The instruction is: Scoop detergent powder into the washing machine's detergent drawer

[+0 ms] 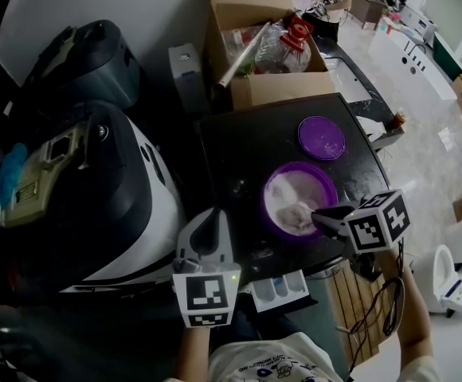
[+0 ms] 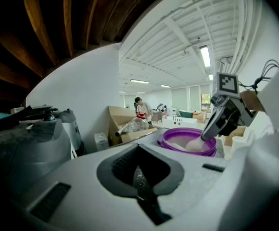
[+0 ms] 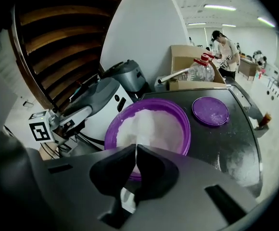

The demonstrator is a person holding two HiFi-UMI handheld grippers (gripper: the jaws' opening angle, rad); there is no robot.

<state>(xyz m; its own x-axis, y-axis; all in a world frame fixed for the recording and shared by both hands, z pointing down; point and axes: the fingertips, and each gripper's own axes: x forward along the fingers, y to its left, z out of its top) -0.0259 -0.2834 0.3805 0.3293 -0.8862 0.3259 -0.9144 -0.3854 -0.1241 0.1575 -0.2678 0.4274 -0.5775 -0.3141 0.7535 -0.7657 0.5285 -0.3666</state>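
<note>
Your right gripper (image 1: 320, 216) reaches in from the lower right of the head view. Its fingers are pressed onto the thin white handle of a scoop (image 2: 196, 142). The scoop end sits in the detergent powder (image 1: 295, 197) that fills the purple bowl (image 1: 272, 213).

The bowl stands at the centre of the black tabletop (image 1: 239, 150). A purple lid (image 1: 321, 137) lies flat just beyond the bowl, apart from it.

Your left gripper (image 1: 213, 217) sits at the lower centre of the frame, beside the tabletop's near left edge. Its fingers are pressed together with nothing between them.

The detergent drawer (image 1: 280, 290) stands pulled out at the bottom centre, between your two grippers, with its compartments showing. The washing machine (image 1: 111, 197) fills the left of the frame. A cardboard box (image 1: 247, 6) rests at the top, behind the tabletop.
</note>
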